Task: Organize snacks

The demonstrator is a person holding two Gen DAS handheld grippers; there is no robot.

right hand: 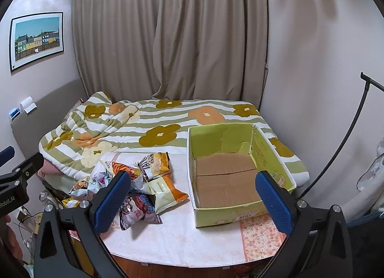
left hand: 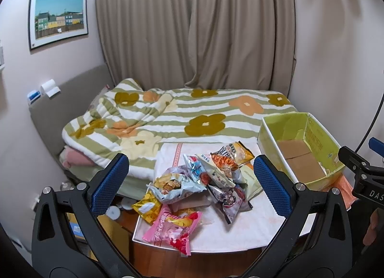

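Note:
A pile of snack bags (left hand: 201, 182) lies on the white table (left hand: 252, 230); a pink bag (left hand: 175, 228) sits at its front edge. The pile also shows in the right wrist view (right hand: 144, 182). An open green cardboard box (left hand: 300, 148) stands to the right of the pile; in the right wrist view the box (right hand: 230, 172) is empty. My left gripper (left hand: 192, 184) is open and empty, above the pile. My right gripper (right hand: 192, 196) is open and empty, in front of the box.
A bed with a striped flower blanket (left hand: 192, 115) lies behind the table. Curtains (left hand: 196, 26) hang at the back. A floral cloth (right hand: 261, 237) lies under the box corner. A black stand (right hand: 348, 139) curves at the right. Clutter sits on the floor at the left.

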